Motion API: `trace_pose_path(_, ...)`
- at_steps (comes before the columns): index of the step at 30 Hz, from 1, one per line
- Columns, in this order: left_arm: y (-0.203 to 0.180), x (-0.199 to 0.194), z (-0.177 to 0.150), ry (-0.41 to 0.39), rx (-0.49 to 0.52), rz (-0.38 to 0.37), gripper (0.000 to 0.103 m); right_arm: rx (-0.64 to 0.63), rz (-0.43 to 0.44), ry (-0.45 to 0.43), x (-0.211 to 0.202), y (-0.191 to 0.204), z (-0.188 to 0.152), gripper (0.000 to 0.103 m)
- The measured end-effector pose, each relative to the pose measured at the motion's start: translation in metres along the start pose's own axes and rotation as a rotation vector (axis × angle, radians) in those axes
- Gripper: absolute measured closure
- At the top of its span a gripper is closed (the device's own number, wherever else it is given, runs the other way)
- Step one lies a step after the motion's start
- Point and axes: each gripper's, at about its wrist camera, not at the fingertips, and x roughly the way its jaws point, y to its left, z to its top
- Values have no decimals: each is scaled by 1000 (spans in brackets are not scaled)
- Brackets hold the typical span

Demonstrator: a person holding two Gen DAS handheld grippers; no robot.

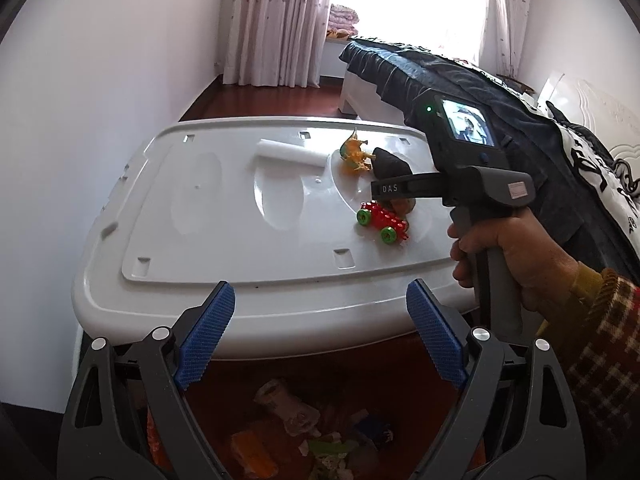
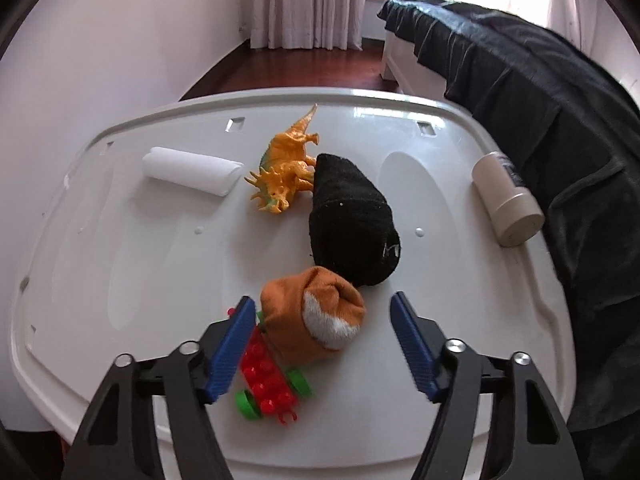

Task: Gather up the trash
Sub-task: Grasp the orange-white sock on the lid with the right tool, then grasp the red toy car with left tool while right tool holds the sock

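Observation:
On the white plastic lid (image 2: 120, 260) lie a white roll (image 2: 192, 170), an orange toy dinosaur (image 2: 288, 164), a black sock (image 2: 352, 220), a rolled orange sock (image 2: 316, 320) and a red brick car (image 2: 272, 384) with green wheels. My right gripper (image 2: 322, 300) is open and straddles the orange sock; its left pad is close beside the sock, the right pad stands apart. My left gripper (image 1: 321, 292) is open and empty at the lid's near edge, above a container of crumpled trash (image 1: 304, 432) on the floor. In the left wrist view a hand (image 1: 508, 256) holds the right gripper over the toys.
A beige bottle (image 2: 506, 200) lies at the lid's right edge against a bed with a dark cover (image 2: 540, 100). A white wall (image 1: 80, 120) runs along the left. Curtains (image 1: 276, 20) and red-brown floor (image 1: 260, 100) are behind.

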Motion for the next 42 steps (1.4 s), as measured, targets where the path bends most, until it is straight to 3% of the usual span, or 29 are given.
trace_pose_path(4,-1,2,0,7,1,-2,17,18,21,25,6,-5,2,67)
trace_pose_path(7,-4,3,-1,10,7,-1,17,26,27,24,2,-9,1,74)
trace_pose_path(13,-13,19,11,40,22,-47,17,8,30,-35,-32,-27,-7,75)
trace_pose_path(22,-53,112,45,107,94,-201,18,4,47,-181,-113,-64,-22,75)
trace_pose_path(32,-65,163,68,83,288,-293,18,-3,111,-209,-128,-78,-28,75)
trace_pose_path(42,-68,189,69,166,433,-366,18,4,141,-207,-126,-78,-24,75)
